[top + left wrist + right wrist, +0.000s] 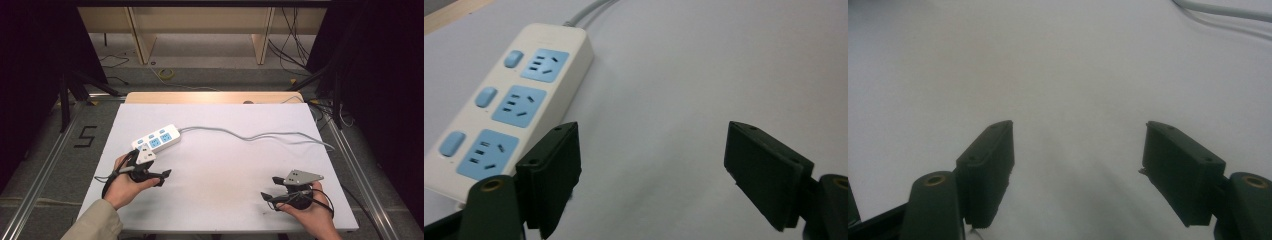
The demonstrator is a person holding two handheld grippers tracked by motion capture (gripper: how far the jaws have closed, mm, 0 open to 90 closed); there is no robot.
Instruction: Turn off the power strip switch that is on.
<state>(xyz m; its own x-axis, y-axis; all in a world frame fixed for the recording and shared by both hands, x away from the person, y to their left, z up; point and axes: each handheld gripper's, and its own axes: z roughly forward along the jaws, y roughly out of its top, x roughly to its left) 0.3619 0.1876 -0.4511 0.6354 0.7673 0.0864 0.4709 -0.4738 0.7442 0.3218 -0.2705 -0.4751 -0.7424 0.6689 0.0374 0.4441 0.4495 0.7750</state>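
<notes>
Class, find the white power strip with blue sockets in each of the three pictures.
High view: power strip left of centre, just beyond the left gripper.
Left gripper view: power strip at left, beside the left jaw.
Right gripper view: not in it.
Shared landmark: its grey cable, crossing the right gripper view's top right corner.

The power strip lies flat on my white table, in its left half and toward the far edge, set at a slant to the table's edges. It is a cream-white bar with three pale blue socket plates in a row along its top, each with a small blue switch beside it. Nothing is plugged in. Its grey cord leaves the far end and snakes across the sheet to the right edge.
</notes>
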